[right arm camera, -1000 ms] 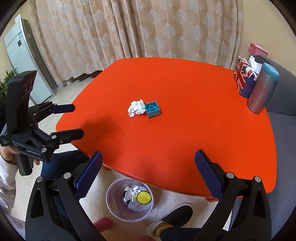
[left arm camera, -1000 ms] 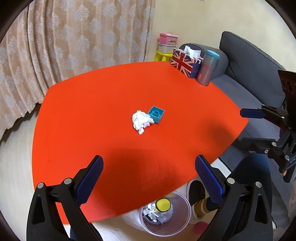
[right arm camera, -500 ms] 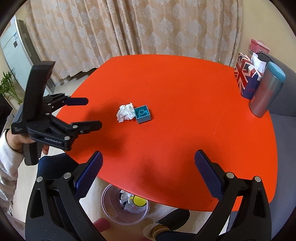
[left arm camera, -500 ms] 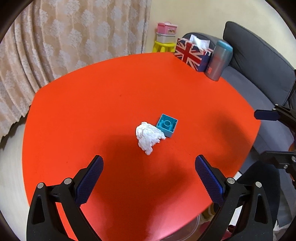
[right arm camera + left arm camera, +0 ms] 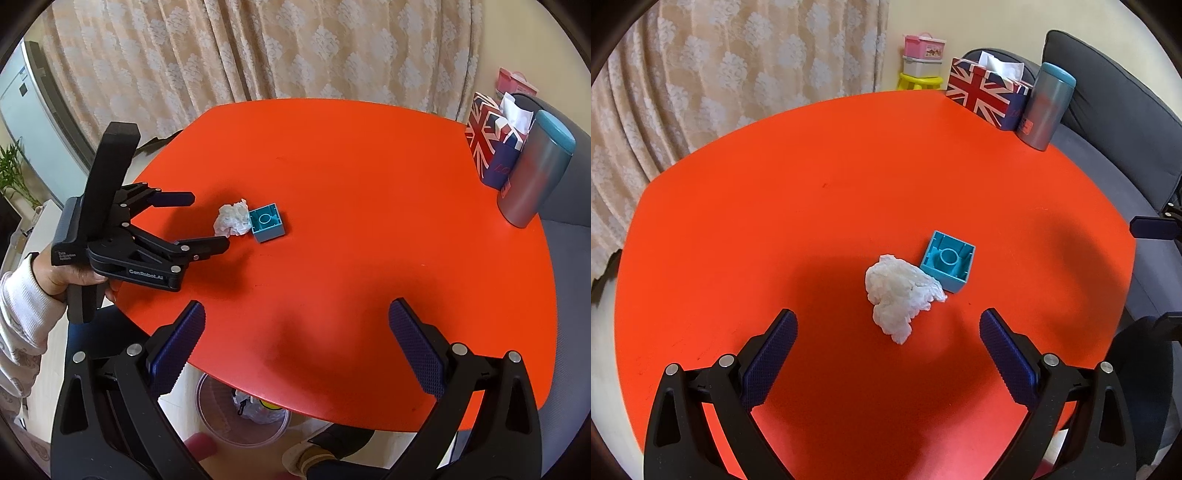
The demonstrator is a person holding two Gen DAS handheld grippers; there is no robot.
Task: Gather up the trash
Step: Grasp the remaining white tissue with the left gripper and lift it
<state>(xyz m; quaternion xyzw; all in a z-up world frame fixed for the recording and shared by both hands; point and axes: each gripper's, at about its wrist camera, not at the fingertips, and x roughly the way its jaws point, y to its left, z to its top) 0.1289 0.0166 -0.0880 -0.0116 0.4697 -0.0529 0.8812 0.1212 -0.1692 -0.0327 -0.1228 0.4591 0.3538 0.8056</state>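
A crumpled white tissue (image 5: 899,291) lies mid-table on the red table (image 5: 812,184), touching a teal toy block (image 5: 948,260). My left gripper (image 5: 886,343) is open, low over the table, with the tissue just ahead between its fingers. In the right wrist view the left gripper (image 5: 208,221) sits just left of the tissue (image 5: 232,219) and block (image 5: 267,222). My right gripper (image 5: 295,339) is open and empty over the table's near edge. A clear trash bin (image 5: 243,417) with some trash stands on the floor, partly under that edge.
A Union Jack tissue box (image 5: 988,90) and a grey tumbler with teal lid (image 5: 1047,107) stand at the far right corner. A grey sofa (image 5: 1126,122) is to the right, curtains (image 5: 720,74) behind. A person's foot (image 5: 317,450) is near the bin.
My left gripper has moved forward over the table toward the tissue, which now lies just ahead of its open fingers. The right gripper has shifted only slightly.
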